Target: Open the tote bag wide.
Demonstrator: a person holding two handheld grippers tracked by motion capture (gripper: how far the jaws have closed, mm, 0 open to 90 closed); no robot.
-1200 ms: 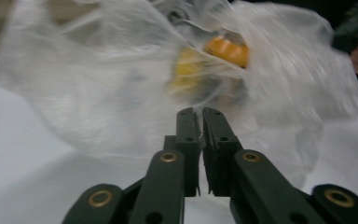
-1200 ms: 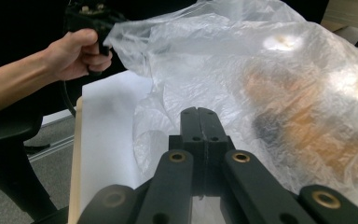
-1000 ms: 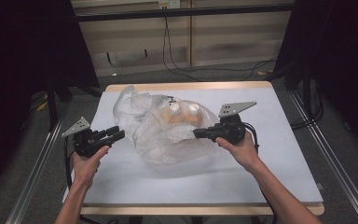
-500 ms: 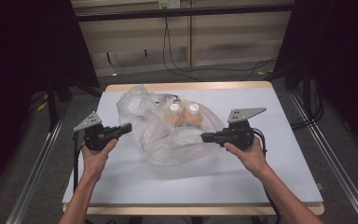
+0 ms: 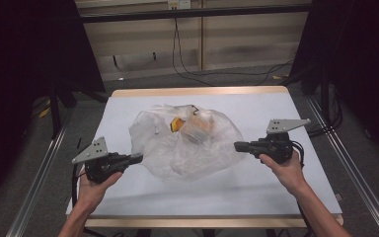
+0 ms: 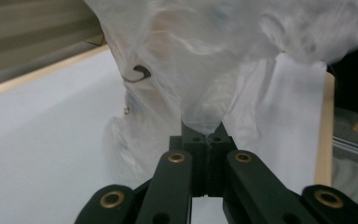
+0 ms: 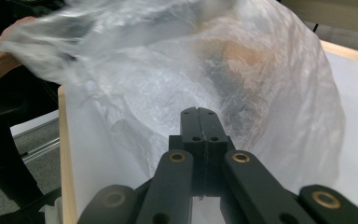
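— From above, what lies on the table [image 5: 128, 197]?

— On its white top, a clear bag [image 5: 187, 143], crumpled, near the middle. Something orange [image 5: 177, 124] shows through its upper part, beside a pale brown lump [image 5: 201, 129]. Behind the table, cables [image 5: 187, 64] trail across the floor, and dark frames stand at both sides.

— And the grippers?

— Left gripper [image 5: 137, 158] at the bag's lower-left edge, its tip touching the film. Right gripper [image 5: 238, 146] at the bag's right edge, tip against the plastic. Each has a grey plate on top and a hand behind it. Nothing stands between them but the bag.

— Along the left gripper's jaws, then?

— Left gripper [image 6: 208, 138] has its jaws pressed together, with a tapering fold of bag [image 6: 205, 70] pinched at the tip. The film rises and spreads across the top. A small dark curl [image 6: 139, 72] shows through it. White table [image 6: 37, 140] lies to the left, with its wooden edge beyond.

— And from the right one?

— Right gripper [image 7: 199, 111] is closed too, no gap between the jaws. The bag [image 7: 177, 79] billows just ahead of it; whether film is caught between the tips, I cannot tell. A brownish patch [image 7: 237, 53] glows through the plastic. A forearm [image 7: 0, 65] shows at far left, behind the bag.
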